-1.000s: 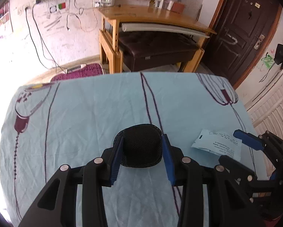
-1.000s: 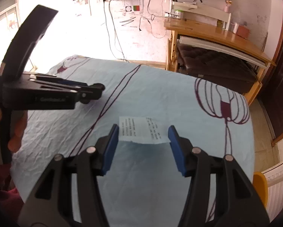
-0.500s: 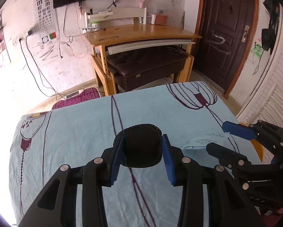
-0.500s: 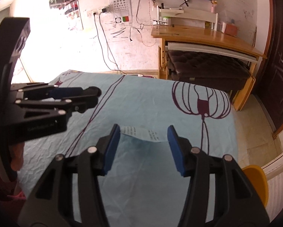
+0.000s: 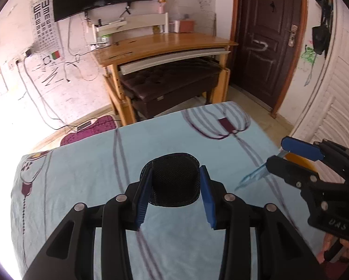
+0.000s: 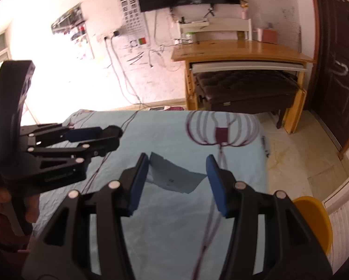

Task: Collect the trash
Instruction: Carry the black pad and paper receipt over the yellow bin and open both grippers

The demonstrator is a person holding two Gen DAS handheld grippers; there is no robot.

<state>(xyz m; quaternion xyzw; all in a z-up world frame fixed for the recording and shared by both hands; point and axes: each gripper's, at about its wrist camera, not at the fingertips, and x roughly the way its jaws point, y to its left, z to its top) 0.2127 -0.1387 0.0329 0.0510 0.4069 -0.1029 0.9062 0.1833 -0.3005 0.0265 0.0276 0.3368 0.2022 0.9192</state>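
My left gripper (image 5: 175, 183) is shut on a small black mesh basket (image 5: 174, 182) and holds it above the light blue tablecloth (image 5: 92, 163). A white paper receipt (image 6: 174, 177) hangs off the table between the blue pads of my right gripper (image 6: 177, 177); its left edge touches the left pad, and the jaws stand wide. In the left wrist view the receipt (image 5: 253, 177) sticks out edge-on from the right gripper (image 5: 288, 154), to the right of the basket. The left gripper also shows in the right wrist view (image 6: 97, 137).
A wooden desk (image 5: 165, 44) with a dark padded bench (image 5: 172, 81) under it stands beyond the table. A dark door (image 5: 267, 37) is at the right. A yellow stool (image 6: 314, 221) sits by the table's right edge, next to a white radiator (image 6: 344, 212).
The receipt has left the tablecloth and rides up with my right gripper. Both grippers have risen and tilted up, so more of the room shows. The basket stays in the left gripper.
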